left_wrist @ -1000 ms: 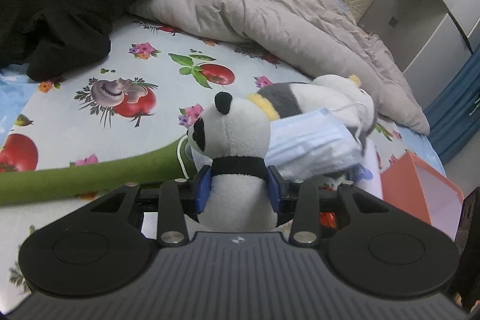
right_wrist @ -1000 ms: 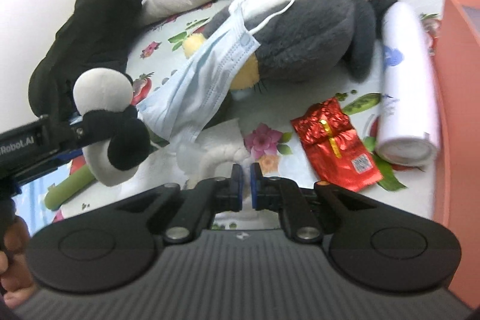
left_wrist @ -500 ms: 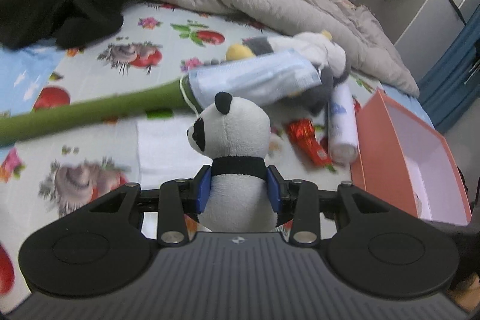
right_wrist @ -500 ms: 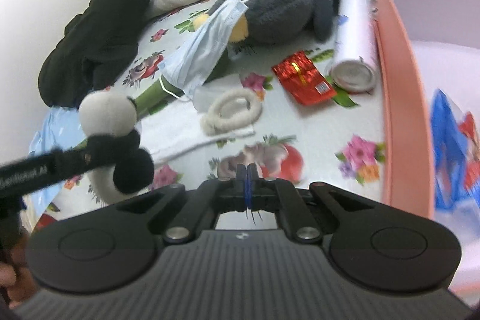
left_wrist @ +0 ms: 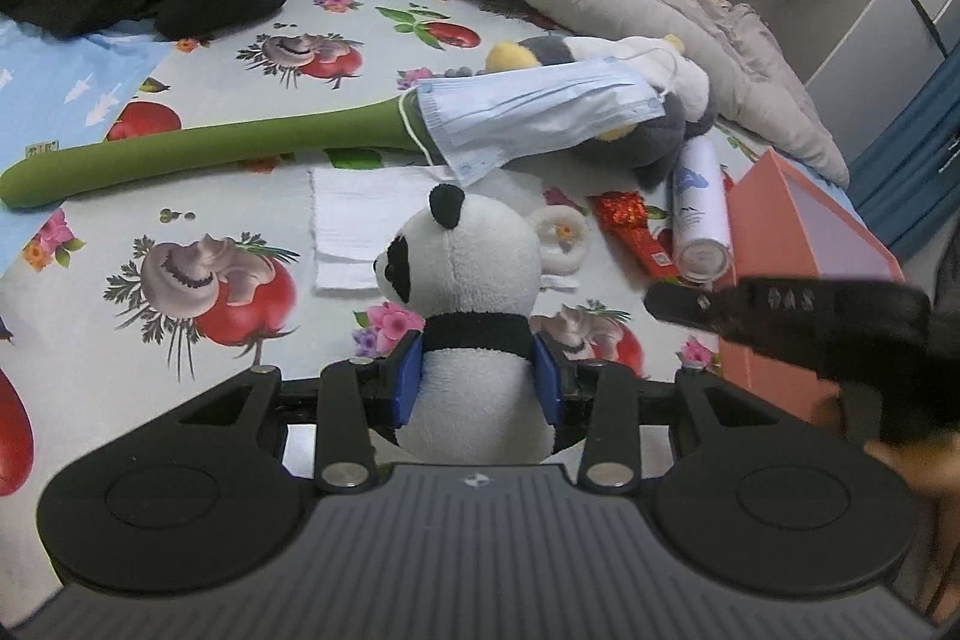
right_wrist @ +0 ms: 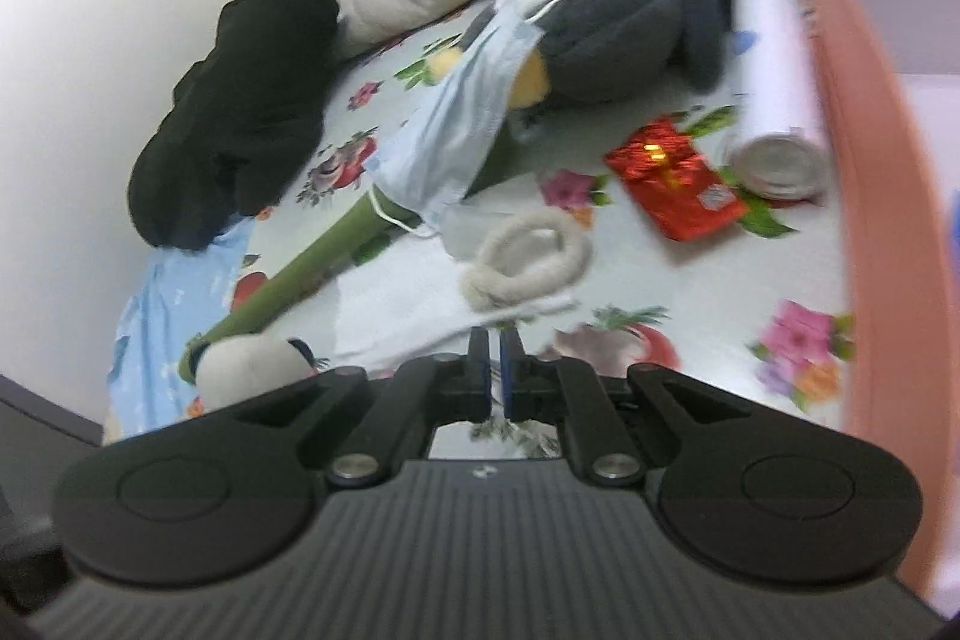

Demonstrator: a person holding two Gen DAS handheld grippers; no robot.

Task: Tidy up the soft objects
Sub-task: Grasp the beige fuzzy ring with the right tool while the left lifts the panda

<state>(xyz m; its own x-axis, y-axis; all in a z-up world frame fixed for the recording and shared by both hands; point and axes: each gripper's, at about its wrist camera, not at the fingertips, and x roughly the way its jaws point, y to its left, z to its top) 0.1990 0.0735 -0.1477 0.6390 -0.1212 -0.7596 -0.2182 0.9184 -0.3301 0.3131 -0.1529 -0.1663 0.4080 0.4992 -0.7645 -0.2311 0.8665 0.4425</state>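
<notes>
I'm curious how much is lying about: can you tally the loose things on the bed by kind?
Plush toys: 2, panda, penguin
Masks: 1
Green stems: 1
White cloths: 1
Fuzzy rings: 1
Red packets: 1
White rolls: 1
Total: 8

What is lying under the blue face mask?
The face mask drapes over one end of the green plush stalk and the grey-and-white plush toy, one ear loop hooked on the toy. How they meet under the mask is covered.
</notes>
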